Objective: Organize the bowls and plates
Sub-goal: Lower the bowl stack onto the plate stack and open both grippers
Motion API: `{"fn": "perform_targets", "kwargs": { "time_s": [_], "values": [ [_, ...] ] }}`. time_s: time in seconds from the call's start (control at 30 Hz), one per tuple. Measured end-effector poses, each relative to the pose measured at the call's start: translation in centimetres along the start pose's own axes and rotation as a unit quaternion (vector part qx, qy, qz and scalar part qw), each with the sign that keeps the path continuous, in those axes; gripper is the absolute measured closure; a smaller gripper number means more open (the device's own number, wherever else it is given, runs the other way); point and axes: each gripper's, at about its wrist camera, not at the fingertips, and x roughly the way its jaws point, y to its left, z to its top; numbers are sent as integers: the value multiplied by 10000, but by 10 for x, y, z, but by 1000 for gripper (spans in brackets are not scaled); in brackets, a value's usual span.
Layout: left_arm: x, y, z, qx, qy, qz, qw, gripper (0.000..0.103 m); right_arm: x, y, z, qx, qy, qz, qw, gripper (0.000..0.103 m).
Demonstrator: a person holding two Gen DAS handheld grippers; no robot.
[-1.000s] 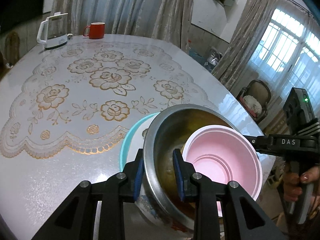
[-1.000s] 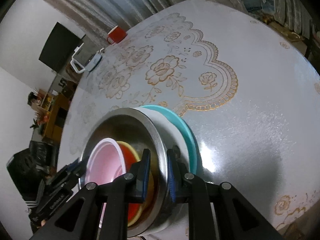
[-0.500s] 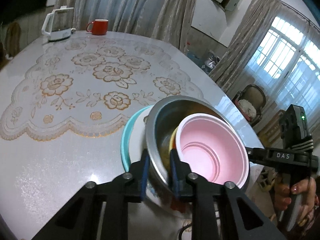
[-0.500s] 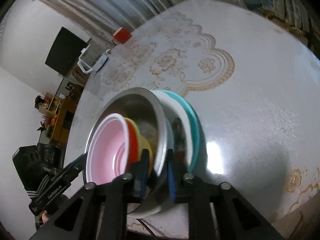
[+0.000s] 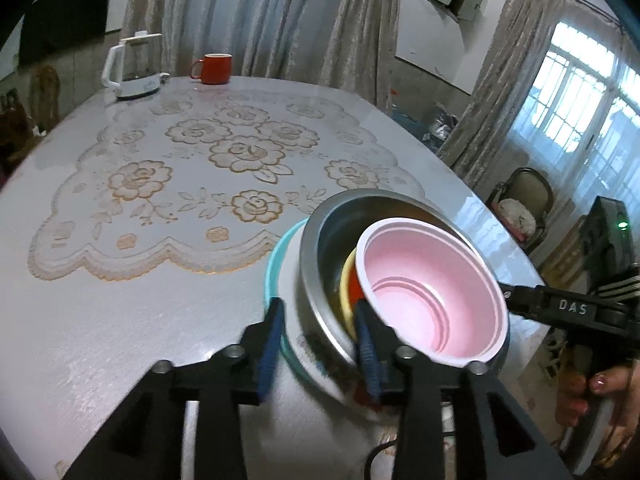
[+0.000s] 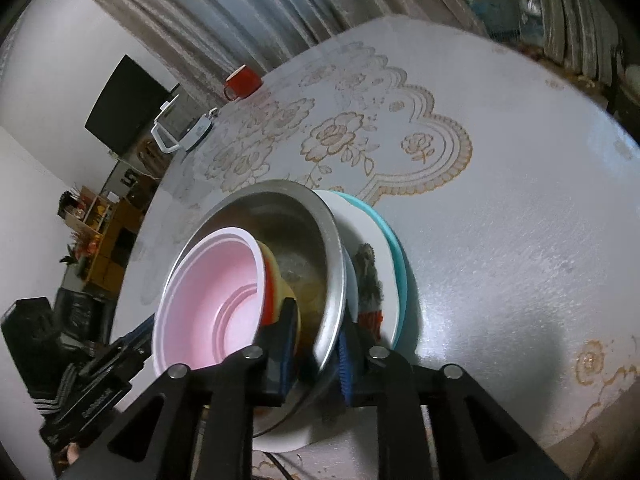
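Note:
A steel bowl [image 5: 320, 248] [image 6: 320, 236] holds a pink bowl [image 5: 432, 292] [image 6: 208, 296] nested in a red-and-yellow bowl [image 5: 348, 284] [image 6: 276, 276]. It rests on a white picture plate [image 6: 372, 264] over a teal plate [image 5: 274, 264] [image 6: 396, 248] near the table's edge. My left gripper [image 5: 320, 336] is open, its jaws straddling the steel bowl's near rim with a clear gap. My right gripper [image 6: 316, 344] straddles the opposite rim, jaws slightly apart from the metal.
A red mug [image 5: 214, 68] [image 6: 242, 80] and a white kettle [image 5: 132, 66] [image 6: 180, 128] stand at the far end of the table [image 5: 120, 280]. A lace floral cloth [image 5: 200, 168] covers the middle. A chair [image 5: 524, 204] stands past the right edge.
Both grippers have opened off the steel bowl's rim; the left jaws spread widely, the right a little. The stack sits slightly farther from both cameras.

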Motion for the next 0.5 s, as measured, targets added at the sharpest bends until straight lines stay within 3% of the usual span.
{"fn": "perform_targets", "kwargs": {
  "time_s": [0.07,0.17,0.5],
  "values": [
    [-4,0,-4,17,-48,109,9999,46,-6,3,-3,-117,-144,-256,9995,74],
    [-12,1,-10,8,-152,174,9997,40,-13,2,-8,-199,-247,-380,9988,73],
    [-30,-8,-27,165,-271,502,9982,28,-24,9,-27,-435,-393,-423,9974,71]
  ]
}}
